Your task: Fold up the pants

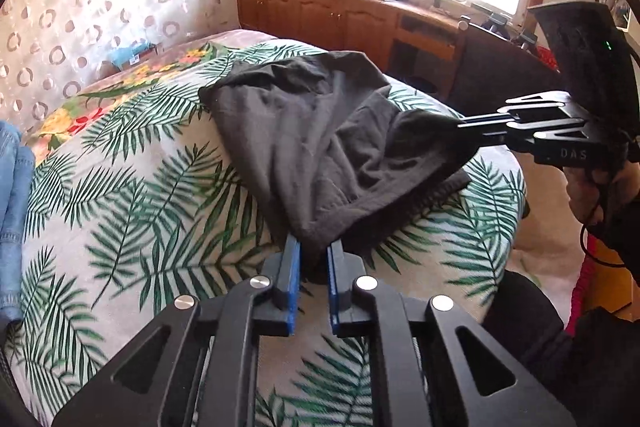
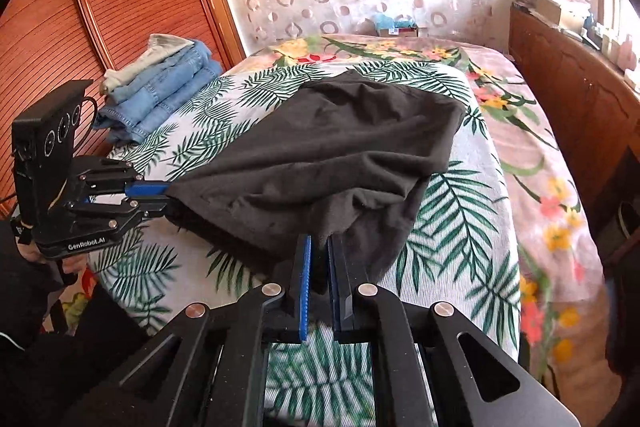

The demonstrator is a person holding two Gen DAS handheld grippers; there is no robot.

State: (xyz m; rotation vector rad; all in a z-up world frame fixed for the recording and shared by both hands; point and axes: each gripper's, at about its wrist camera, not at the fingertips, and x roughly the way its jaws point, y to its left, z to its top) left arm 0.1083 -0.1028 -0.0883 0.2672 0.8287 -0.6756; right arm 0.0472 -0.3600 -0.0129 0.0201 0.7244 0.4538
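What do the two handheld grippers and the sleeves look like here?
Both are black linkage frames with silver pivot pins and blue-lined fingers. The left gripper reads "GenRobot.AI" and carries a black camera box with round lenses. The right gripper reads "DAS", has a small green light and a black cable. Dark sleeve on the person.

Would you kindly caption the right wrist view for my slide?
Both tools pinch dark pants over a palm-print bedspread.

Left tongs [image 1: 314, 251] angled down, blue pads pinched on cloth edge. Right tongs [image 2: 320, 247] likewise clamped — a hand [image 1: 600, 187] grips each handle, dark sleeves.
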